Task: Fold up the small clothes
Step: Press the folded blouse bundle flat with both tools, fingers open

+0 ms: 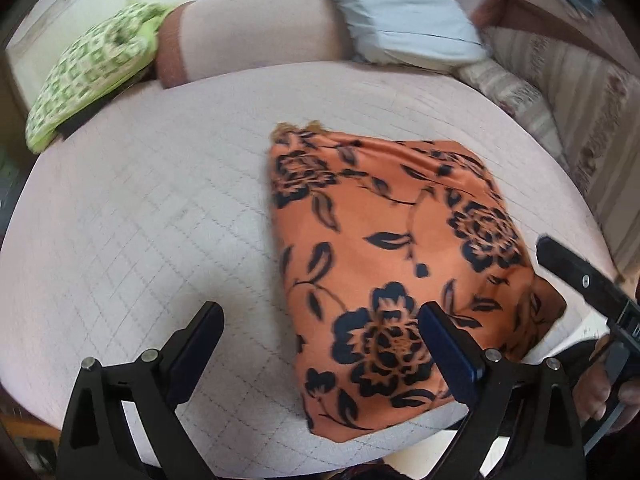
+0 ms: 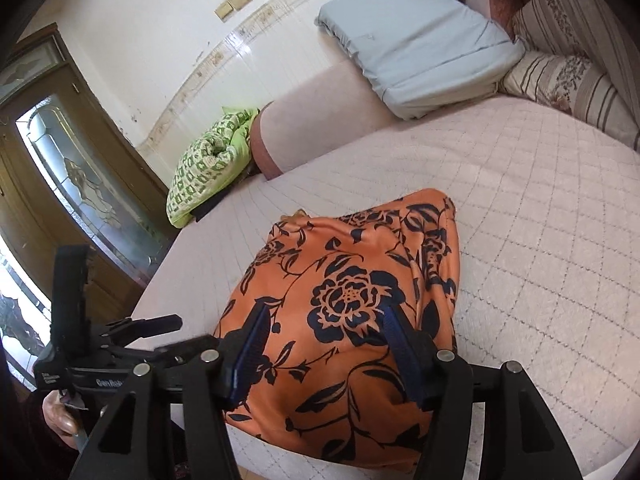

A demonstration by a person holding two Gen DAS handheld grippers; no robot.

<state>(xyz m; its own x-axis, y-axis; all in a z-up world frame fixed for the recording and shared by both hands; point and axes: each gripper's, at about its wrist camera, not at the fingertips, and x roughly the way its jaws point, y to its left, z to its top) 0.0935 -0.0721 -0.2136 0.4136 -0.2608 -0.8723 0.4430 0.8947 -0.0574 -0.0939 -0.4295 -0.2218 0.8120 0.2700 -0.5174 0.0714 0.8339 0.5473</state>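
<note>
A folded orange garment (image 1: pixel 380 260) with dark blue flowers lies on the pale quilted bed (image 1: pixel 140 220), near its front edge. My left gripper (image 1: pixel 320 312) hovers open over the garment's left edge, one finger above the bare quilt and the other above the cloth. In the right wrist view the garment (image 2: pixel 348 264) fills the middle. My right gripper (image 2: pixel 326 312) is open above its near part, and the pads do not pinch the cloth. One finger (image 1: pixel 568 268) of the right gripper reaches in over the garment's right corner. The left gripper (image 2: pixel 176 332) shows at lower left, held by a hand (image 2: pixel 60 412).
A green patterned bundle (image 2: pixel 208 160) lies at the bed's far left corner beside a pink bolster (image 1: pixel 256 36). A light blue pillow (image 2: pixel 420 52) and a striped floral cushion (image 2: pixel 568 64) rest at the back right. A wooden glazed door (image 2: pixel 72 184) stands left. Bare quilt (image 2: pixel 540 220) spreads to the right.
</note>
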